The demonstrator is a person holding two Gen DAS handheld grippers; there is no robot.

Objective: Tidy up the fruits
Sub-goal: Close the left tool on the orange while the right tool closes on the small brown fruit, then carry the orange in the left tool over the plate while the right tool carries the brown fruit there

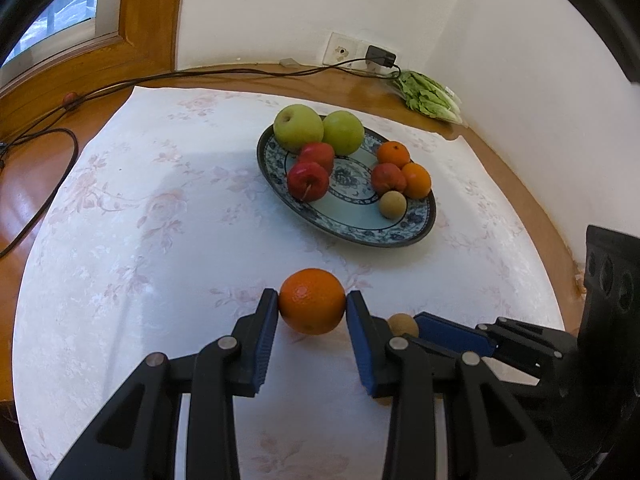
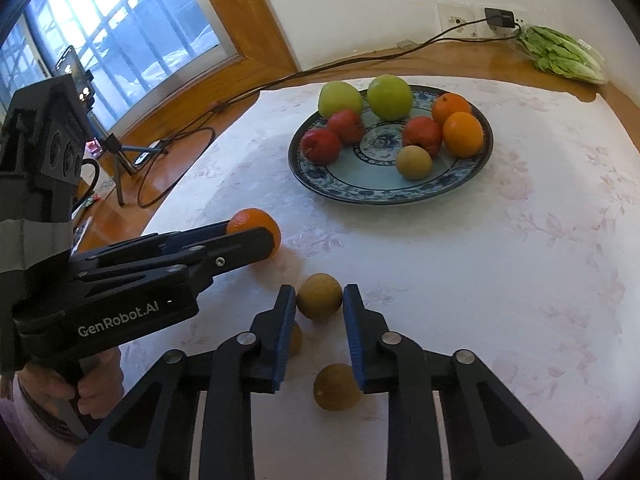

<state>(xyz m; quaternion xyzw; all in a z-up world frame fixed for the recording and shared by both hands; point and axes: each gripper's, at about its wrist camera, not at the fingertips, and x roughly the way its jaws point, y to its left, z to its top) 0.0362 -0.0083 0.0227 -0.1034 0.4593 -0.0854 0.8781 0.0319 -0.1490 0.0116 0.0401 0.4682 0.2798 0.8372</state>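
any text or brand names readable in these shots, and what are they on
"GenRobot.AI": white lettering on the side of the left gripper, seen from the right wrist view.
The phone on a tripod by the window shows a lit screen, too small to read.
Nothing else carries readable text.

White lettering "GenRobot.AI" runs along the black body of the left gripper (image 2: pixel 256 240), nothing else legible.
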